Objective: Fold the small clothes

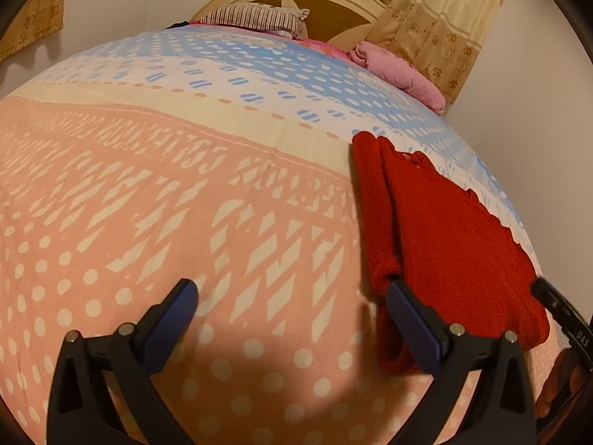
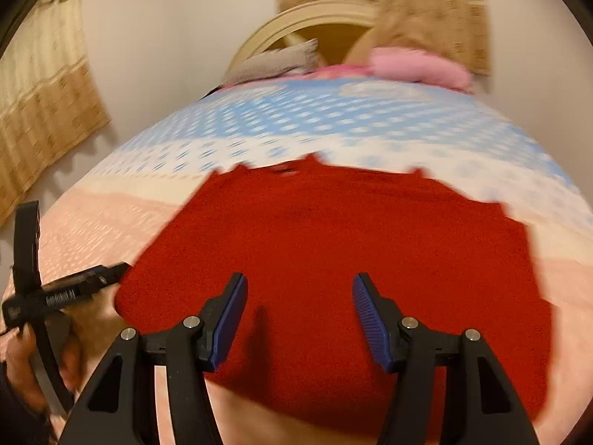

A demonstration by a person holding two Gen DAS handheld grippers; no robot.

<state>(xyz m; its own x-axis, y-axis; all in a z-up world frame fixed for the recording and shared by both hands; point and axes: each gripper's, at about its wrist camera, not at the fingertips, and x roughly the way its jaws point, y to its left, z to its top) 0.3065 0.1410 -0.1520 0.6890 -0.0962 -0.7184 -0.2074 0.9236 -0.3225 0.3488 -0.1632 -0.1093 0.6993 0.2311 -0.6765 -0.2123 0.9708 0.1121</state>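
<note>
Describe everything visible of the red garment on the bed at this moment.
The red garment is a small knitted top in a fuzzy, textured yarn, lying flat on the patterned bedspread. Its far edge looks scalloped. From the left wrist view one side, apparently a sleeve, is folded lengthwise over the body, its cuff near the left gripper's right finger; contact cannot be told. The right gripper hovers open above it, holding nothing.

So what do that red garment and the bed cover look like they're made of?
Red garment: looks like a fuzzy knit, maybe wool or fleece; its surface is nubbly and matte. Bed cover: seems to be thin printed cotton, smooth and flat, with fine creases.
</note>
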